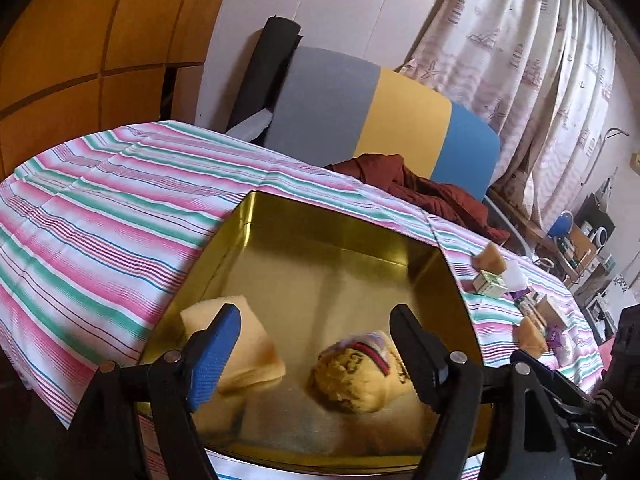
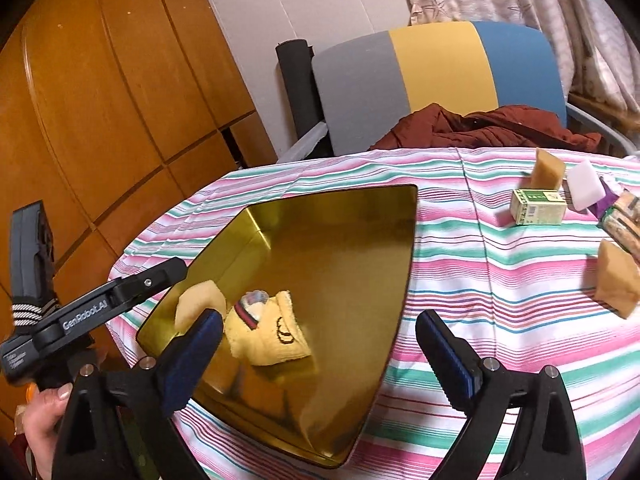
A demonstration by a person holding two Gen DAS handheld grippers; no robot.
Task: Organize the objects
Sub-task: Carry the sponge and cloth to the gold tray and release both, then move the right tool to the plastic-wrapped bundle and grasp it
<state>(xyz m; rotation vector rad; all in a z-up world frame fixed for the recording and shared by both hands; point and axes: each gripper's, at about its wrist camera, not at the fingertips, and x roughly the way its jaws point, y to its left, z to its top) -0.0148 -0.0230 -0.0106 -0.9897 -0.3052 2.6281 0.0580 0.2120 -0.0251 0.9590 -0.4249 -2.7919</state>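
A gold metal tin [image 1: 332,256] [image 2: 344,248] lies open on the striped tablecloth. Inside lie a pale yellow sponge [image 1: 244,340] [image 2: 196,300] and a yellow knitted cloth item with a red and dark band [image 1: 360,376] [image 2: 268,336]. My left gripper [image 1: 316,356] is open and empty, hovering just above the knitted item. My right gripper [image 2: 320,360] is open and empty over the tin's near right edge. Loose items sit to the right: a green and white box [image 2: 538,206] [image 1: 490,282], tan sponge wedges [image 2: 616,280] [image 2: 548,168] and a white block [image 2: 584,184].
A striped pink, green and white cloth [image 1: 100,216] [image 2: 500,288] covers the table. A chair with a grey, yellow and blue back [image 1: 380,120] [image 2: 440,76] holds a dark red garment [image 2: 480,124] behind the table. A wooden cabinet [image 2: 100,100] stands at the left.
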